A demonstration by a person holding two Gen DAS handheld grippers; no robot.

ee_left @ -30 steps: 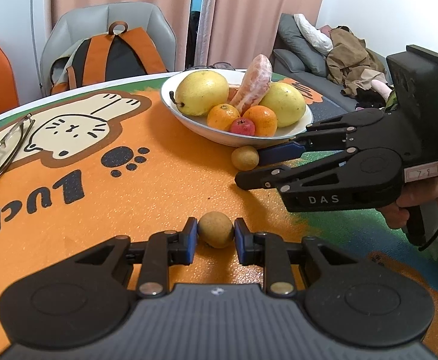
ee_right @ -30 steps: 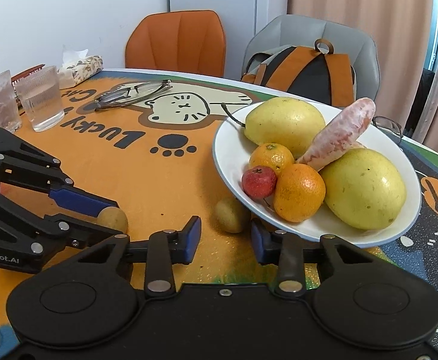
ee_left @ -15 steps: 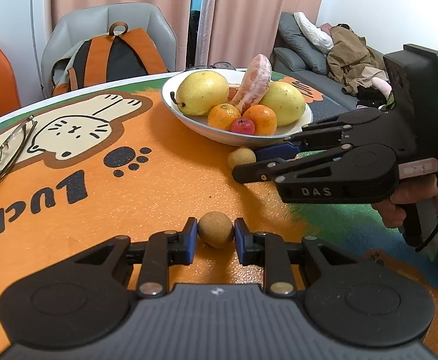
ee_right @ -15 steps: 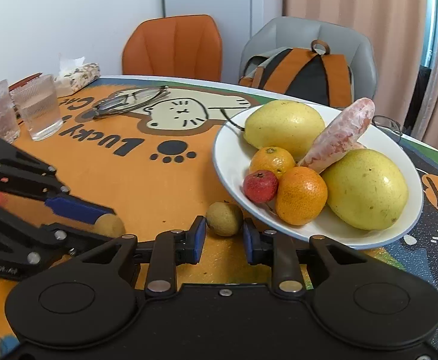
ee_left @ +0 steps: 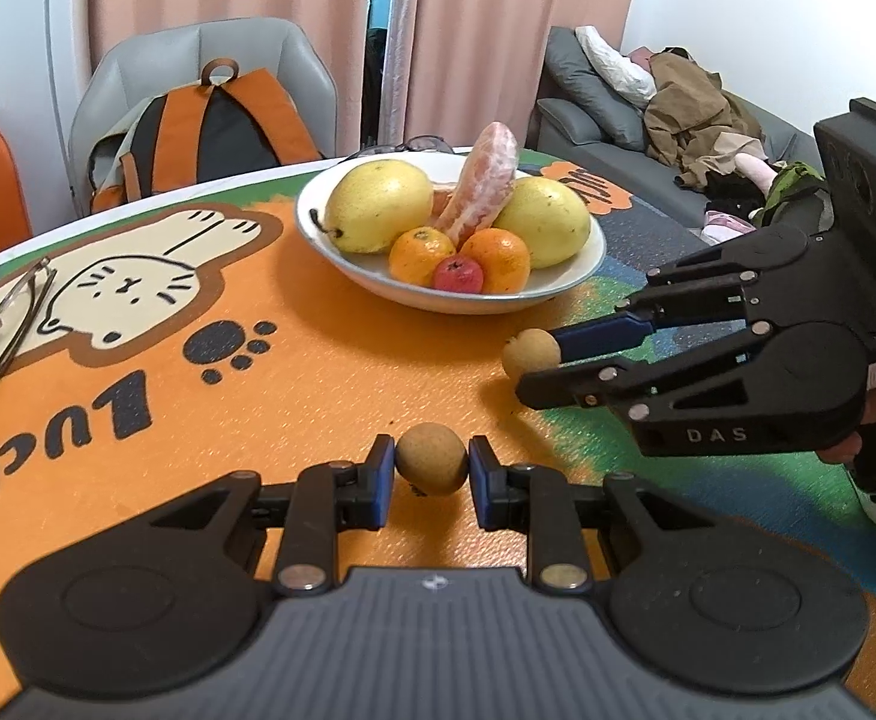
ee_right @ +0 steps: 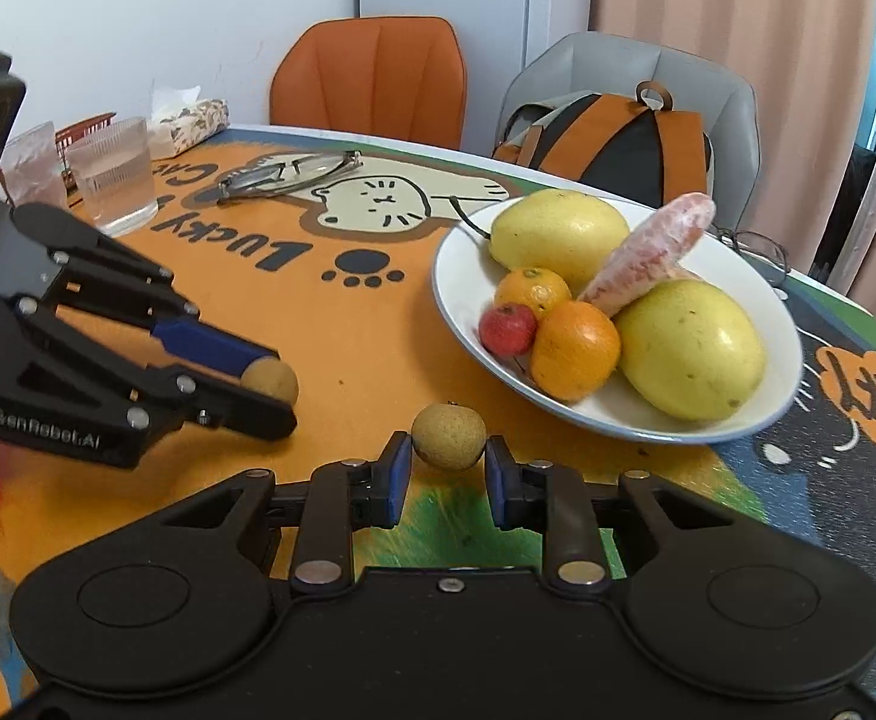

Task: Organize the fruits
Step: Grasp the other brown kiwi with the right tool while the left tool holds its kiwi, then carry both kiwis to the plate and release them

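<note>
Left gripper (ee_left: pixel 431 471) clamps a small brown fruit (ee_left: pixel 431 458) between its blue pads, just above the orange mat (ee_left: pixel 330 372); right gripper (ee_right: pixel 445 471) likewise pinches a second brown fruit (ee_right: pixel 450 437) near the bowl's rim. White bowl (ee_left: pixel 582 264) holds two yellow pears, two oranges (ee_left: pixel 496 259), a small red fruit (ee_left: pixel 458 274) and a peeled pomelo segment (ee_left: pixel 481 180) leaning upright. Both held fruits lie outside the bowl, the right one nearer to it.
</note>
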